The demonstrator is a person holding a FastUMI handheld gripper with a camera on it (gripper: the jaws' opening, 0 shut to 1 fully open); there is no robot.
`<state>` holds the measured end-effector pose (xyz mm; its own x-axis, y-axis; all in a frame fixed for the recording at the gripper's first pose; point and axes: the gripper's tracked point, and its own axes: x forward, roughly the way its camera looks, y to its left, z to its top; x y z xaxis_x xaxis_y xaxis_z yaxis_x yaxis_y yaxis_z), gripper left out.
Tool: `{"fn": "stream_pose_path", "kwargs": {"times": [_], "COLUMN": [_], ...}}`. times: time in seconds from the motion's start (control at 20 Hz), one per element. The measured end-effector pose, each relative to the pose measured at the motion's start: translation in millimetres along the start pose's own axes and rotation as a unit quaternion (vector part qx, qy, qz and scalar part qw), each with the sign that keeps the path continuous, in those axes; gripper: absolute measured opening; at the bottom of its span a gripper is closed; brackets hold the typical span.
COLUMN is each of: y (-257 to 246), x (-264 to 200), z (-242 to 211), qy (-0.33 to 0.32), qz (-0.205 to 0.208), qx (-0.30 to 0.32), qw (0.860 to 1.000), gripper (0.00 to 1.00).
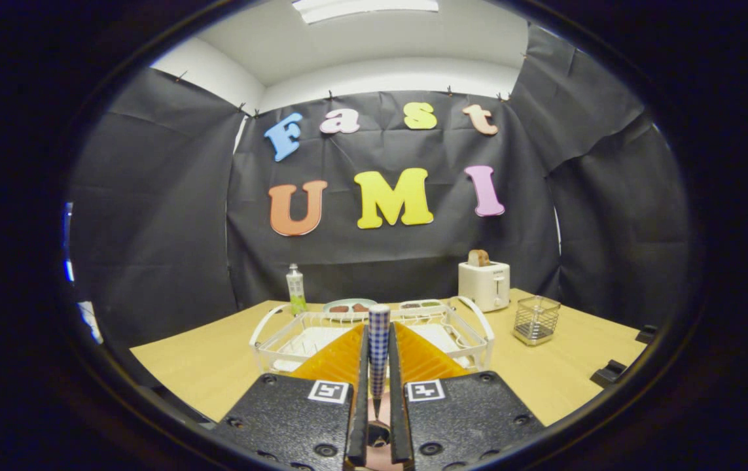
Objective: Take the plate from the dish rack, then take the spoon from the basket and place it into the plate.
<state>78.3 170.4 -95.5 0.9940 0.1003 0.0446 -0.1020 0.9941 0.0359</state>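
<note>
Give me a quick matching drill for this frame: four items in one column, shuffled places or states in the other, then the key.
Things:
1. spoon handle
2. toaster
3. wire basket
4. bottle

Places or states:
A. on the table beyond the dish rack's far left corner
B. clamped upright in the gripper, blue checked pattern
C. white, with a slice of bread sticking out of the top
D. standing to the right of the dish rack, in front of the toaster

Pairs: 1-B, 2-C, 3-D, 4-A
</note>
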Motion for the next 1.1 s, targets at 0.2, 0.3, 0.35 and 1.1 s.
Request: {"fn": "stream_pose_path", "kwargs": {"times": [0.2,0.3,0.35,1.1], "y": [-10.6,-23.7,-28.2,-95.9], "x": [-0.5,-0.9,-0.7,-34.0], "z": [-10.7,-8.8,-8.6,36.7], "qy": [0.009,0.0,0.001,0.04], "qz": [0.005,-0.008,-0.011,-0.039], "qx": [-0.009,-0.011,-0.009,0.034], "qw": [1.0,1.0,1.0,0.998], "gripper": [0.21,0.21,0.21,0.96]}}
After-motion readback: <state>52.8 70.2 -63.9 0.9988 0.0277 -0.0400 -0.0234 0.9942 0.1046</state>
